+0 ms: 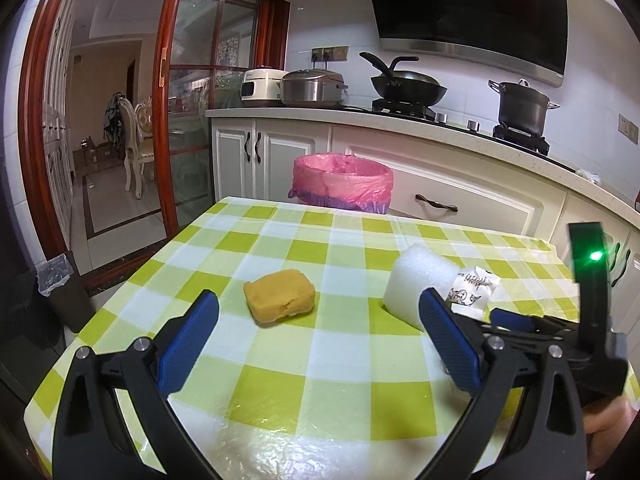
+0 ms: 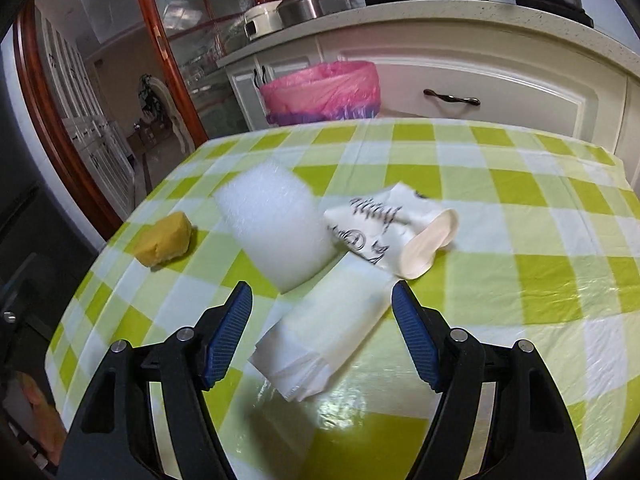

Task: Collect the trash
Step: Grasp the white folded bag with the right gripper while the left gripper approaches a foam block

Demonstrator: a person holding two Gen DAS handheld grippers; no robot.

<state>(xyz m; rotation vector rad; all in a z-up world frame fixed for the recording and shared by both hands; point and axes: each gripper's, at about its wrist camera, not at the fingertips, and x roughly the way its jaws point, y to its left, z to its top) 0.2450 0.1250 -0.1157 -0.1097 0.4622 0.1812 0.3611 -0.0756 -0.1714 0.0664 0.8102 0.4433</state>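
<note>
green-and-white checked cloth (image 2: 500, 184) covers the table, trash spread on it. right gripper (image 2: 322, 304) jaws stand wide, blue pads clear of everything, nothing held. a folded white plastic bag (image 2: 324, 332) lies flat on the cloth between and just ahead of the fingertips, not pinched. beyond it a white foam roll (image 2: 272, 224) stands on end, touching the bag's far edge. a crushed paper cup (image 2: 396, 236) with black print lies on its side just right of the roll, mouth toward the camera. yellow sponge (image 2: 164, 240) sits apart at the left.

left gripper (image 1: 320, 312) also wide open and empty, hovering over bare cloth; the yellow sponge (image 1: 280, 296) sits just ahead between the finger lines, not touched. foam roll (image 1: 420, 284) is by the right finger (image 1: 448, 340), contact unclear. the right gripper's body shows at the frame's right edge with a green led lit.

bin with pink liner (image 1: 342, 182) stands on the floor past the table's far edge, in front of the white cabinets (image 1: 460, 200). wok (image 1: 408, 88) and pot (image 1: 520, 106) on the hob behind.
</note>
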